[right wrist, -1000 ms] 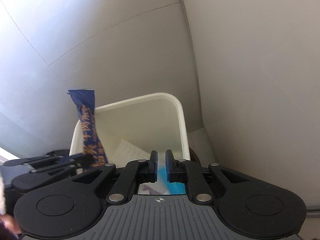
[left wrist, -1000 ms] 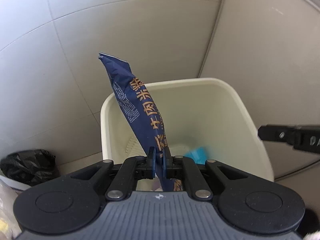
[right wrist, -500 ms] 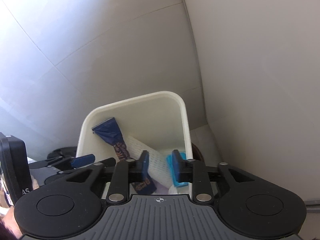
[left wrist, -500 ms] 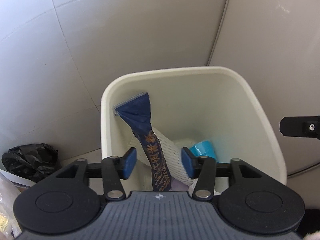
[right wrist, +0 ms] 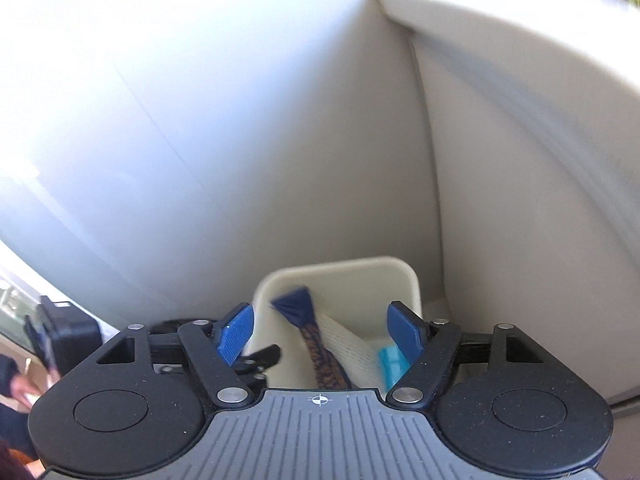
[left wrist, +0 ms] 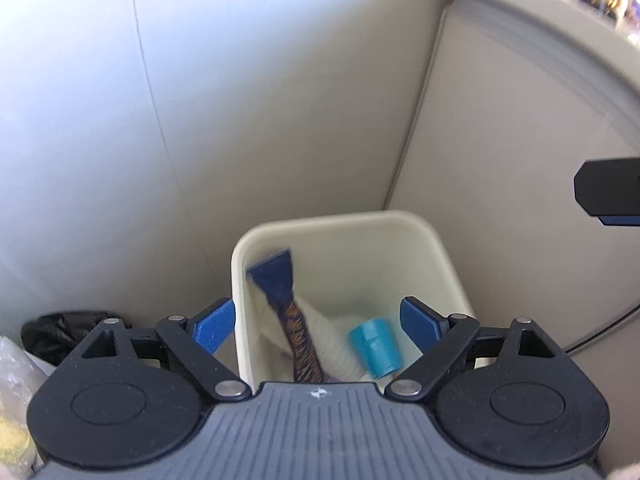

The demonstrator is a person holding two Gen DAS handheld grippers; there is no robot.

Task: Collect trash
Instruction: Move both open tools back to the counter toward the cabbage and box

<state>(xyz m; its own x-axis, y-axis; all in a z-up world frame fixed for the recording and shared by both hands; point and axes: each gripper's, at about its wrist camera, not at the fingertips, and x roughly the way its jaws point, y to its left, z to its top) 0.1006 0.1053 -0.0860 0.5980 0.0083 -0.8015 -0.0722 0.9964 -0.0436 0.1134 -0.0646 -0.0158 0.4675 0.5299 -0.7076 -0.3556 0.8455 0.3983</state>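
Lying in bin (left wrist: 436, 256) below both tools: wrapper (left wrist: 294, 320); jaws just opened wide, empty.

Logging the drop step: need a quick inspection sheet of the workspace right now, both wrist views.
Surface: pale floor, only slivers visible beside the bin.
Job's things: cream plastic waste bin in a corner; inside lie a dark blue snack wrapper, a white foam net sleeve and a light blue plastic cap.
Clutter: black plastic bag left of the bin; clear bag at the left edge.
Grippers: left tongs and right tongs open, jaws have just been opening, nothing between them.
Cables: thin dark cable along the right panel.
Surroundings: pale wall panels; a person's dark sleeve at the left edge.
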